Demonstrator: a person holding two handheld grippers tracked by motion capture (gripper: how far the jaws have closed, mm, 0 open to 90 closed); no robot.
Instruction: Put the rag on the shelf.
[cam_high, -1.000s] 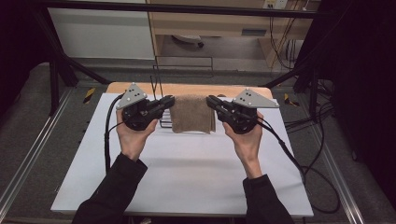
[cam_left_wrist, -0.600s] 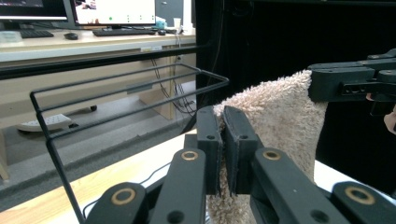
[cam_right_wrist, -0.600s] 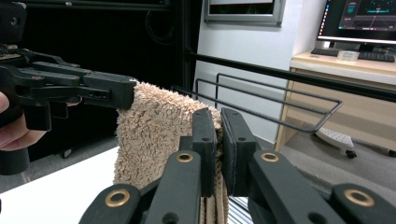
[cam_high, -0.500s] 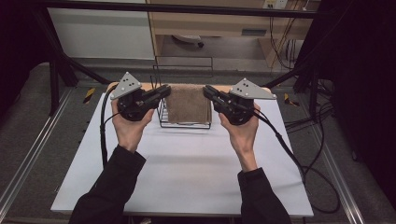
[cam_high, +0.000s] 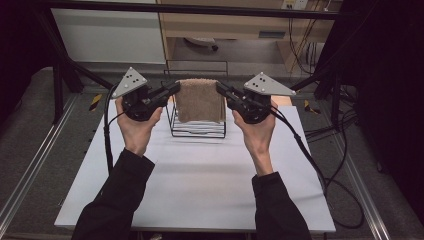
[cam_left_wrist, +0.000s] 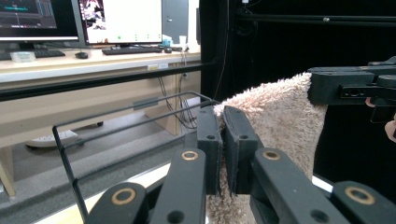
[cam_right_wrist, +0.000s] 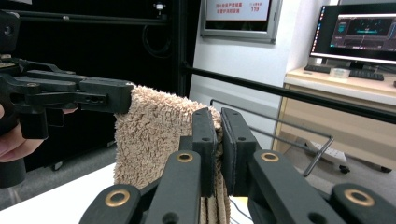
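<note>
A beige towel (cam_high: 200, 100) is held stretched above a wire rack (cam_high: 197, 127) on the white surface (cam_high: 200, 180). The left claw (cam_high: 172, 90) and right claw (cam_high: 221, 90) are each clamped on a top corner. Both corners should be kept level and lowered evenly, so the fold is laid centred over the rack's top bar.

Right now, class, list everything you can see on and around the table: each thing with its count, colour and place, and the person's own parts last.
Towel: one, beige, held up by both top corners over the rack.
Wire rack: one, black, far middle of the table.
Table: one, white top.
Monitors: two, lit, on a desk behind.
Left gripper: one, black, shut on the towel's left corner.
Right gripper: one, black, shut on the right corner.
Sleeves: two, black.
</note>
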